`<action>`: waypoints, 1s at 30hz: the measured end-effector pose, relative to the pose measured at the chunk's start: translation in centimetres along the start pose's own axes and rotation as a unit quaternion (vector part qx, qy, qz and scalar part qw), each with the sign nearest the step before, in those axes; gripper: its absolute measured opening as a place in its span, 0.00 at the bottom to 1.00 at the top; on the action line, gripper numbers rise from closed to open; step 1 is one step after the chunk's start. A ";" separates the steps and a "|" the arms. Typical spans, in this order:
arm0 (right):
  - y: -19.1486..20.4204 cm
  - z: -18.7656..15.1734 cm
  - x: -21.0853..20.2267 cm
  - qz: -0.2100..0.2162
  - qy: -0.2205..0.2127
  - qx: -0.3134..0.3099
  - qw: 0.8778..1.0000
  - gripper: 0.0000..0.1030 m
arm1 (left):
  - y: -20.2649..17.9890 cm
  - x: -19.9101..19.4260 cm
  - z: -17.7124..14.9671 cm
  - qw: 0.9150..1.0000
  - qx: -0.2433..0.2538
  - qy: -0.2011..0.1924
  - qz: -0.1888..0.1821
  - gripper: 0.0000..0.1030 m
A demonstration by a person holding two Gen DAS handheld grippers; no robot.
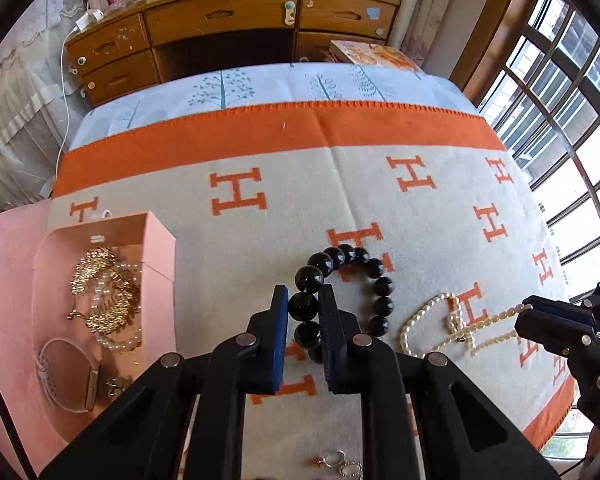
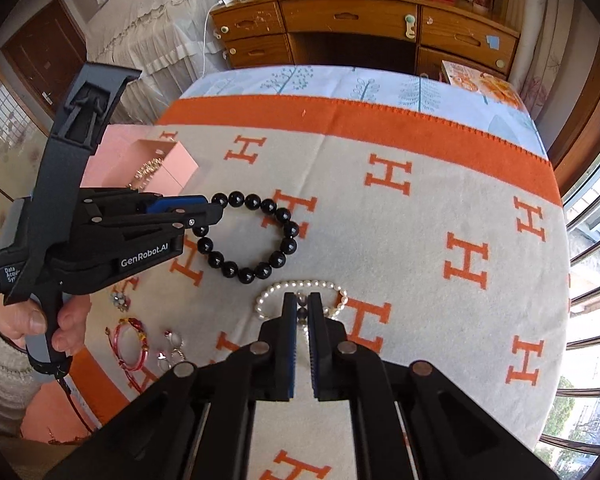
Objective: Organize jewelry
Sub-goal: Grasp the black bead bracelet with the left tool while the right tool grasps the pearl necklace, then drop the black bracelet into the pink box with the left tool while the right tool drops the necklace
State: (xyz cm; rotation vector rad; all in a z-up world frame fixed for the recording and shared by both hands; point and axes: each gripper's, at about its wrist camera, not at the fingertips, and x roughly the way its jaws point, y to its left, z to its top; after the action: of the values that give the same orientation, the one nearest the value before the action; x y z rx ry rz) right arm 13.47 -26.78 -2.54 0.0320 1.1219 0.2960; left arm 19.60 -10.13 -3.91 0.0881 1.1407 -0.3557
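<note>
A black bead bracelet (image 1: 382, 284) (image 2: 260, 270) is over the H-patterned blanket (image 1: 260, 280), and my left gripper (image 1: 303, 296) (image 2: 216, 210) is shut on one of its beads. To its right lies a white pearl strand (image 1: 420, 312) (image 2: 276, 289). My right gripper (image 2: 302, 300) (image 1: 526, 308) is shut on that strand near its clasp. A pink jewelry box (image 1: 160, 248) (image 2: 180, 164) stands open at the left, with gold pieces, pearls and a bangle inside.
A red cord bracelet (image 2: 130, 344), small rings (image 2: 172, 340) and a brooch (image 2: 120, 300) lie near the blanket's front left. A hand (image 2: 36, 320) holds the left gripper's handle. A wooden desk (image 1: 220, 20) stands beyond the bed, with windows on the right.
</note>
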 end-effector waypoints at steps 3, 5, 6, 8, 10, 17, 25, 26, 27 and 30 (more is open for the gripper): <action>1.2 0.8 -2.2 -0.001 -0.031 -0.001 1.000 0.05 | 0.6 -3.2 -0.1 1.000 0.000 -0.027 -0.001 0.12; 2.0 1.4 -3.6 -0.004 -0.050 -0.003 0.999 0.05 | 1.2 -5.2 -0.4 0.999 -0.002 -0.043 0.000 0.12; 2.4 1.7 -4.3 -0.006 -0.060 -0.004 0.998 0.05 | 1.6 -6.3 -0.5 0.999 -0.003 -0.052 0.003 0.12; 3.2 2.3 -5.5 -0.005 -0.077 -0.003 0.997 0.05 | 2.4 -8.2 -0.7 0.998 -0.003 -0.066 0.007 0.12; 4.2 3.0 -6.6 -0.004 -0.093 -0.003 0.996 0.05 | 3.5 -10.0 -0.9 0.997 -0.009 -0.080 0.011 0.12; 7.9 5.4 -9.4 0.013 -0.142 -0.007 0.990 0.05 | 8.0 -15.2 -2.2 0.993 -0.028 -0.112 0.030 0.12; 13.3 8.4 -9.9 0.052 -0.173 -0.028 0.983 0.05 | 11.3 -16.8 -4.1 0.991 -0.034 -0.115 0.053 0.12; 14.0 8.7 -9.8 0.057 -0.175 -0.031 0.983 0.05 | 11.6 -16.6 -4.3 0.991 -0.037 -0.113 0.053 0.12; 14.7 9.2 -9.6 0.062 -0.175 -0.034 0.982 0.05 | 12.0 -16.4 -4.4 0.992 -0.039 -0.111 0.053 0.12; 16.6 10.3 -8.5 0.074 -0.173 -0.041 0.981 0.05 | 13.1 -15.7 -5.0 0.992 -0.047 -0.103 0.052 0.12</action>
State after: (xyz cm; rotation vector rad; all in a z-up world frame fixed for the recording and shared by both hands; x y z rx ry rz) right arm 15.62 -11.68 12.29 0.0911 0.7625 0.4511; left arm 13.72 7.09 6.63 0.0274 0.9434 -0.2122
